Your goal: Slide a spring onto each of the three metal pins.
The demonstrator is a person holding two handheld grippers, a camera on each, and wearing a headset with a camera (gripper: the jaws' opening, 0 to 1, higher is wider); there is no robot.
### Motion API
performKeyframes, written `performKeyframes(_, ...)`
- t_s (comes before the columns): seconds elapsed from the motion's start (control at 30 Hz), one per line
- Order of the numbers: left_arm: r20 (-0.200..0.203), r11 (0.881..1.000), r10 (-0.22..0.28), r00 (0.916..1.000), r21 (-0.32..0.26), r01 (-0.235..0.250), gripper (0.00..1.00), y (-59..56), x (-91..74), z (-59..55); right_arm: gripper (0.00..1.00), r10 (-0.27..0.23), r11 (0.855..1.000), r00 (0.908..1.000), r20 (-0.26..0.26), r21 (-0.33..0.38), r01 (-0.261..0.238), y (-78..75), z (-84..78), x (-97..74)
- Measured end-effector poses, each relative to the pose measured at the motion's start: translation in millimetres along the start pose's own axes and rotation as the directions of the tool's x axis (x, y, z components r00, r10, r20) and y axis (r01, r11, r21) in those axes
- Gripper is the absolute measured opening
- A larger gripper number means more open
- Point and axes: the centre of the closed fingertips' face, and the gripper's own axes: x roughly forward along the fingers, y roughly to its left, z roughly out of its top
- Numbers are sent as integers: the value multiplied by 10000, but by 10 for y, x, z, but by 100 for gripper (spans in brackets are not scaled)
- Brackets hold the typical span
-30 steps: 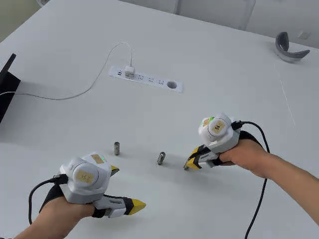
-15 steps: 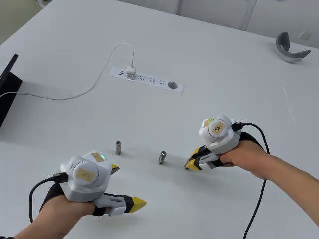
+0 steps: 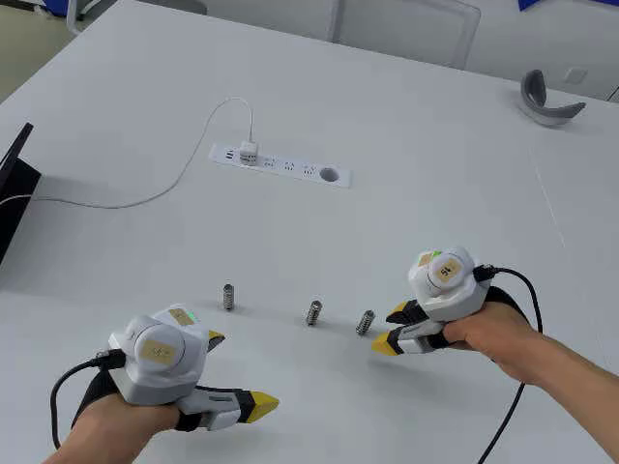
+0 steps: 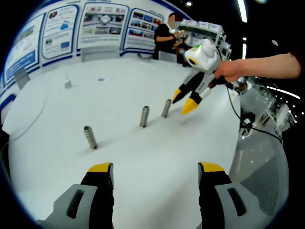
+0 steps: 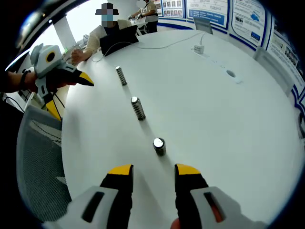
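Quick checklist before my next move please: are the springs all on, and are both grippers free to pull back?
1. Right spring on its pin, shiny top showing: ok.
2. Middle spring on a pin: ok.
3. Left spring on a pin: ok.
4. Springs seated fully down to the table: cannot tell.
5. Right gripper open, empty, beside the right spring without touching it: ok.
6. Left gripper open, empty, well apart from all three: ok.
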Motion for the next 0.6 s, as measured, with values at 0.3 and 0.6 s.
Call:
performKeyframes(0.3, -16, 10000, 30, 10000, 39, -30, 74, 53, -74, -29, 45, -447, 9942, 9966, 686, 1008, 377, 96, -145, -9)
performKeyframes(0.6, -24, 9999, 111, 9999, 77, -110, 74, 111, -136, -49, 51, -995, 9742, 9803, 1705, 2171, 611, 185, -146, -55)
